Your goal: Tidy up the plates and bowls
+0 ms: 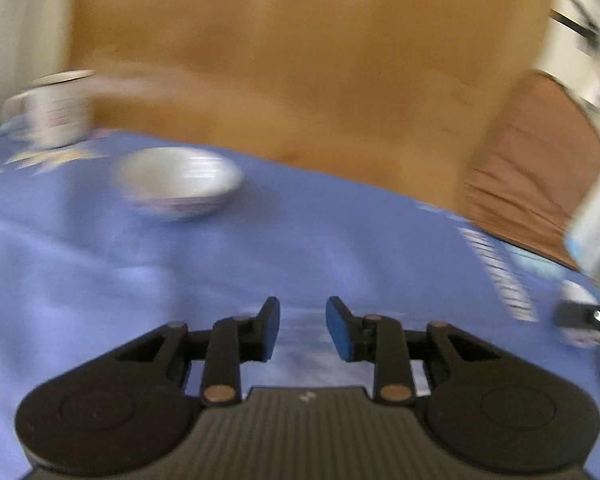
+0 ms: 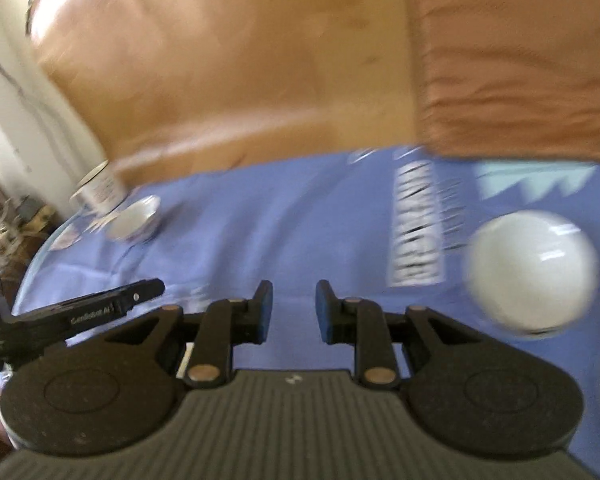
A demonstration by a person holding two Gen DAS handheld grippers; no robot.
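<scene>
Bowl (image 1: 178,182) sat beyond our left gripper (image 1: 302,328) on the blue-clothed bench (image 1: 340,240), beside a mug (image 1: 58,112); jaws parted, empty. Ceramic, we judged: slick, breakable, best pinched at its rim.

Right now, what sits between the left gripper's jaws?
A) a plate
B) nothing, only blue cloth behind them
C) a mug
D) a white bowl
B: in the left wrist view the left gripper has its jaws parted with only the blue tablecloth showing through the gap, while the white bowl and the mug stand farther off on the cloth, untouched.
</scene>
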